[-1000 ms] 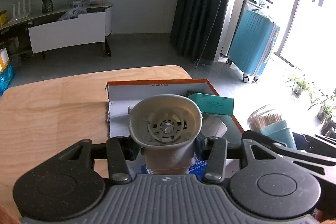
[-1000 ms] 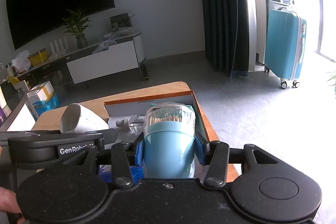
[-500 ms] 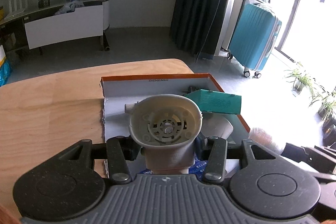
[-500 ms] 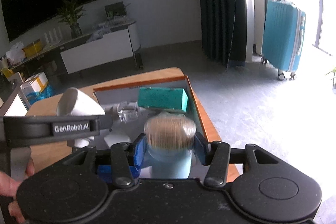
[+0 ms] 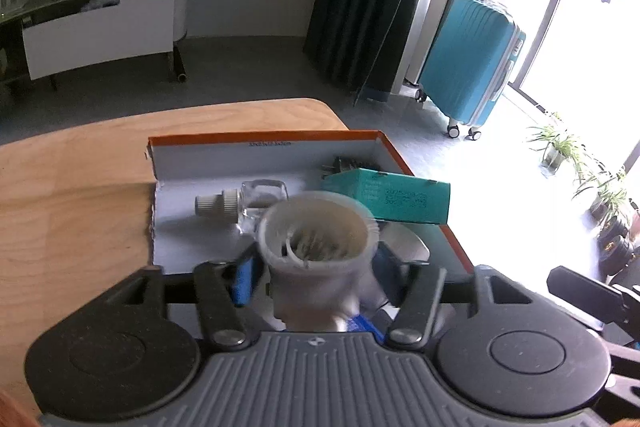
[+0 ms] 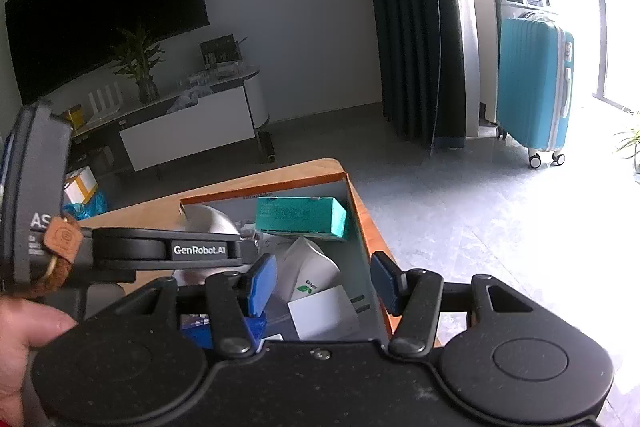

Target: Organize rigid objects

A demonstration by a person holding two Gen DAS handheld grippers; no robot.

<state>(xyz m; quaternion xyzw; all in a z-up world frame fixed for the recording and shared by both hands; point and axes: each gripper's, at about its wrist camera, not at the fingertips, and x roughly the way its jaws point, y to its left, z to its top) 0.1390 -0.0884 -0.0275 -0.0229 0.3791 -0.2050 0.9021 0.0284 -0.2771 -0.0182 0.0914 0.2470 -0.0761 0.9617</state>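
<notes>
- Releasing step, left side: I hold the left gripper (image 5: 314, 267) over the near half of the orange-edged box (image 5: 264, 138). Its blue pads (image 5: 244, 279) stand apart, with a white wide-mouthed object (image 5: 316, 243) between them.
- That object is motion-blurred, and a gap shows beside the left pad. I judge it is loose and dropping, but I cannot tell if the far pad touches it.
- To do this well, I judge I should keep the jaws wide and the wrist level. The piece should settle on the box floor before I lift straight up, so a finger does not drag it back out.
- Risk, as I judge it: the near end of the box is crowded, so the piece may land tilted on its neighbours.
- Right gripper (image 6: 322, 283): jaws apart and empty, hovering above the right-hand part of the box, near its orange wall.
- Box position: on the wooden table (image 5: 72, 187), at its far right corner.
- Box contents, far end: a teal carton (image 5: 386, 194) against the right wall, with a dark item behind it that is too small to identify.
- Box contents, middle: a clear bottle with a white cap (image 5: 240, 201), lying on its side.
- Box contents, near end: a white cup with a green leaf mark (image 6: 308, 271), tipped over. A white block with prongs (image 6: 324, 313) lies just beside it, and a blue packet (image 6: 196, 327) is partly hidden by my fingers.
</notes>
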